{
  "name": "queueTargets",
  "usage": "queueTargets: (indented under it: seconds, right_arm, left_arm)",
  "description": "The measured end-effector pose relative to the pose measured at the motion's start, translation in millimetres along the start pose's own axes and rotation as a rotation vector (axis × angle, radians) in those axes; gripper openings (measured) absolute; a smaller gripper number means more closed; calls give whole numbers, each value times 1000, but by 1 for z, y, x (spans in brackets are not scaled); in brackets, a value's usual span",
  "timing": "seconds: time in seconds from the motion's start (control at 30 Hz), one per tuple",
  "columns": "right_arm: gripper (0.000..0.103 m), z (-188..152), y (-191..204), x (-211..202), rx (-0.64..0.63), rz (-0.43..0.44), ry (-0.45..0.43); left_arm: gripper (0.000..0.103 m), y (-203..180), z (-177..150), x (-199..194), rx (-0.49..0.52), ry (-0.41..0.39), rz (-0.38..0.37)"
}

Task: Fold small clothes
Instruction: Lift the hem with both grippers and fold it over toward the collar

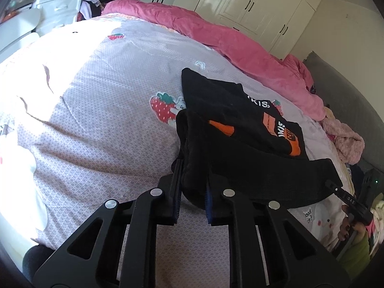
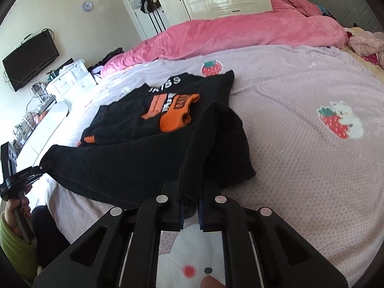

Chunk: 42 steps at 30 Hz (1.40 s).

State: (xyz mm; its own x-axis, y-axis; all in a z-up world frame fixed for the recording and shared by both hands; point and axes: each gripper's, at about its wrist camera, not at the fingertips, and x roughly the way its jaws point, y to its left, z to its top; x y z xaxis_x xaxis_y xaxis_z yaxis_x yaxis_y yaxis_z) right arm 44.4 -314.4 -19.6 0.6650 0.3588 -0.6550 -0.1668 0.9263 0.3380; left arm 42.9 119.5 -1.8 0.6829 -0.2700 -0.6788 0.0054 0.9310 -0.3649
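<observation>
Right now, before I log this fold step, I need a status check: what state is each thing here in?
Left gripper: shut on the black garment's near edge.
Right gripper: shut on the same edge.
Black garment: partly folded, near edge lifted off the bed.
Orange cuff: lying on top of the garment.
Pink quilt: bunched along the far side.
Wardrobe doors: closed.
Television: off.
</observation>
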Motion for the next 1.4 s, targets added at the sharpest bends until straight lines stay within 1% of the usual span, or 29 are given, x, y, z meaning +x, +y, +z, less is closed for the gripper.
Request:
queueTargets:
  seconds: [0.17,0.3,0.4,0.5,0.53,0.63,0.67,0.77,0.83,0.93,1.03,1.13,1.2,1.23,1.27,1.3,1.33,1.4]
  right_arm:
    - [7,20,-5,-11,22,17,-63]
    - [6,50,-7,-12,46,38,-123]
    - [6,76,-9,-10,77,53,-175]
    - [6,97,-12,-3,92,45,-207]
    - [6,103,-14,1,97,43,-211]
    - [6,117,-21,21,129,43,-190]
    - [6,120,-23,32,140,33,-173]
    - [6,126,-28,57,149,-9,-144]
    - [6,129,-34,70,182,-15,-125]
    - [6,134,-37,88,174,-66,-115]
    - [6,134,-46,101,223,-65,-85]
    - [6,130,-53,118,247,-108,-52]
    - [6,127,-54,123,241,-129,-41]
    - [7,126,-54,125,239,-135,-39]
    - [10,124,-54,126,239,-131,-34]
    - [12,124,-54,124,242,-126,-31]
    - [14,123,-54,121,246,-117,-36]
    - [16,123,-52,110,237,-100,-58]
  left_arm:
    - [8,-8,28,-3,1,-41,-45]
    - [8,-12,52,5,-11,-61,-66]
    - [8,-13,72,14,-43,-74,-85]
    - [7,-8,87,28,-85,-62,-81]
    - [4,-6,91,34,-97,-58,-63]
    - [3,3,99,50,-135,-35,-36]
    - [3,5,101,56,-147,-32,-41]
    - [3,4,106,70,-138,-21,-36]
    - [3,4,109,80,-146,-12,-30]
    - [3,7,117,95,-153,2,-12]
    - [3,10,124,109,-163,8,3]
    - [3,9,127,123,-159,17,31]
    - [3,3,128,129,-132,2,51]
    - [5,0,128,130,-110,-14,57]
    - [14,-2,127,129,-95,-28,61]
    - [40,-2,126,128,-86,-34,57]
    - [48,-1,124,125,-91,-40,47]
    - [49,1,120,115,-102,-65,23]
